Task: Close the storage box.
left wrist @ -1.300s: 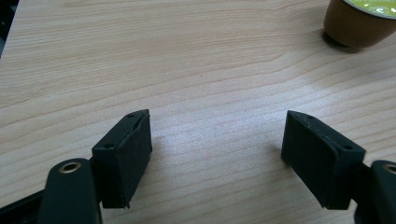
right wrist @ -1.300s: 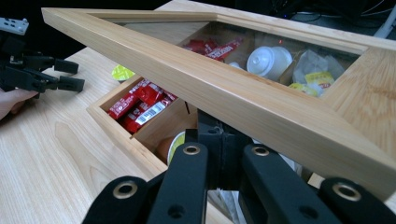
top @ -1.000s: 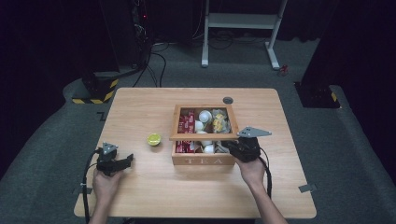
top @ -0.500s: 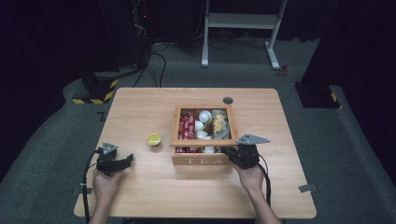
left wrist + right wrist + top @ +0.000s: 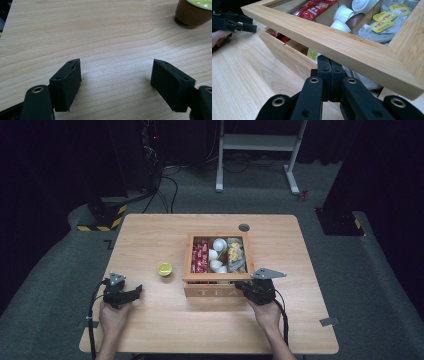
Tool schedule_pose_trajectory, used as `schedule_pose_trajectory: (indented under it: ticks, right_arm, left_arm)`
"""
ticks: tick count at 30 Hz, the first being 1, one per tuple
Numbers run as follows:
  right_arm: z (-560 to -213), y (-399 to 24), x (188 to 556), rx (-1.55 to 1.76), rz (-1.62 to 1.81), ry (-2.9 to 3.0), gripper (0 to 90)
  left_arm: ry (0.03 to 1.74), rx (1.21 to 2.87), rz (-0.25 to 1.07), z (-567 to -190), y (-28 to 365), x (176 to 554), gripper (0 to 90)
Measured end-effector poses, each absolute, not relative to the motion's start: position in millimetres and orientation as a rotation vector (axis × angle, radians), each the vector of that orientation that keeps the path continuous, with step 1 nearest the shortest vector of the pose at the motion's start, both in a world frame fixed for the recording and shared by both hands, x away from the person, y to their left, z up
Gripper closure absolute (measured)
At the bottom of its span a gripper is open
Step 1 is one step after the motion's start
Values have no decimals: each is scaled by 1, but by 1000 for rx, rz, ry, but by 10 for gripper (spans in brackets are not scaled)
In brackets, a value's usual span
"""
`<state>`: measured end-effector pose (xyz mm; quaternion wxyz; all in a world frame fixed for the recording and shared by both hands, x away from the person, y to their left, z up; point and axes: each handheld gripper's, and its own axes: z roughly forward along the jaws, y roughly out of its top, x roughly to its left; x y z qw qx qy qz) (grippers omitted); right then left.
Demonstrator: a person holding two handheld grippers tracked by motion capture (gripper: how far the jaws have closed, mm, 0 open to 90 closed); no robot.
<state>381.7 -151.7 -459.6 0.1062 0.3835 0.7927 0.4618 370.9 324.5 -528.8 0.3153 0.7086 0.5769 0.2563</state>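
One relation is deciding the next move: the right gripper point(image 5: 330, 61) is sitting with its tip directly under the front rail of the lid point(image 5: 352, 47), so the lid is lying above and just ahead of the claw, apparently touching it. The jaws are pressed fully together with nothing pinched between them; the claw is working as a wedge, not as a clamp. The rail's long axis is running crosswise to the jaws, and the lid is tilting, with its front edge standing clear of the front wall of the tea box point(image 5: 287, 60) and, I'm judging, its hinge lying on the side far from the claw. Any travel of the lid is therefore coming from the claw going up or down, not from squeezing. In the high view the right gripper point(image 5: 250, 287) is parking at the near right corner of the tea box point(image 5: 212, 291), whose sachets and pods are showing through the lid point(image 5: 188, 255). The left gripper point(image 5: 134, 292) is resting on the table point(image 5: 150, 235), well apart on the other side of the box, jaws standing wide with nothing in them point(image 5: 116, 82). A green-topped pod point(image 5: 193, 11) is sitting ahead of it and off to one side. The right hand is clearly the nearer one, so the lid is its job.
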Motion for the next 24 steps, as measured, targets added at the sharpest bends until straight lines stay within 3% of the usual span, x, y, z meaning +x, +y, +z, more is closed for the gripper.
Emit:
schedule_pose_trajectory:
  ticks: [24]
  right_arm:
    - [-479, -155, 374, 1146, 1359, 2383, 893]
  left_arm:
    - [1520, 1867, 675, -529, 324, 371, 247]
